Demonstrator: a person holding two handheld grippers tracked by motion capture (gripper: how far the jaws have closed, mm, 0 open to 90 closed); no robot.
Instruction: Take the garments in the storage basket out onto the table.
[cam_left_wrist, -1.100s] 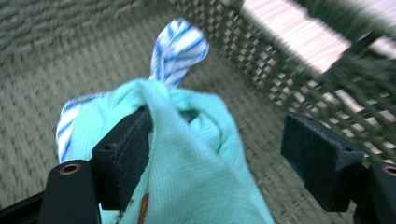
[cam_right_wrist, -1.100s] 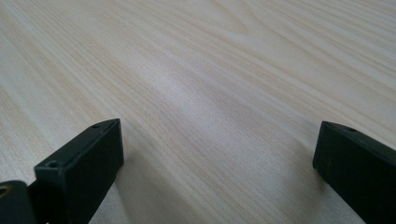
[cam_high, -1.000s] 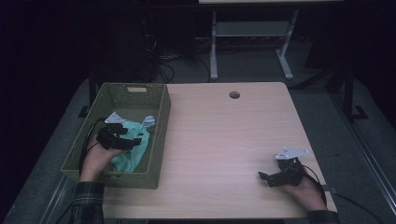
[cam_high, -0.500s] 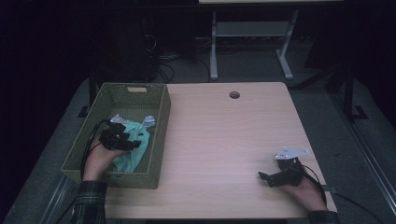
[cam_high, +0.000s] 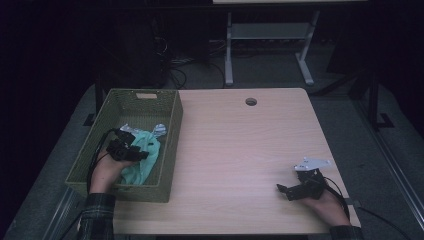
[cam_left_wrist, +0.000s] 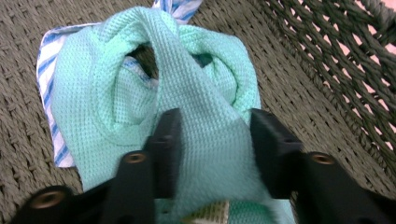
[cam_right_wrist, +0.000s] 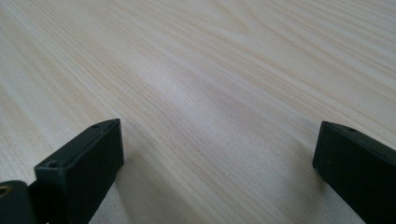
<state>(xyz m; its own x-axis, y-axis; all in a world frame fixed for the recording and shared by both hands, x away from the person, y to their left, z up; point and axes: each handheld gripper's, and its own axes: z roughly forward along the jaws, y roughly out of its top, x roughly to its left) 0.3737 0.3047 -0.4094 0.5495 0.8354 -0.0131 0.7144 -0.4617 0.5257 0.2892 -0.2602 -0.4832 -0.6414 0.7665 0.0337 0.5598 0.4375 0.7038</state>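
A green waffle cloth (cam_left_wrist: 205, 84) lies bunched in the woven olive basket (cam_high: 172, 130), on top of a blue-and-white striped cloth (cam_left_wrist: 46, 60). My left gripper (cam_left_wrist: 212, 121) reaches down into the basket (cam_left_wrist: 299, 70). Its jaws have just been closing, and a raised fold of the green cloth fills the gap and touches both pads. In the high view the left gripper (cam_high: 139, 152) sits over the green cloth (cam_high: 137, 172), with the striped cloth (cam_high: 159, 129) behind it. My right gripper (cam_high: 284, 191) rests low on the table near the front right corner, jaws wide apart on bare wood (cam_right_wrist: 219, 135).
The basket stands on the table's left side, its mesh wall (cam_left_wrist: 336, 51) close to the right of the left gripper. A round cable hole (cam_high: 251, 101) is at the table's far edge. A metal stand (cam_high: 270, 35) is on the floor behind.
In the high view both hands keep their places. The left gripper stays on the green cloth in the basket; no shift of the cloth is visible.
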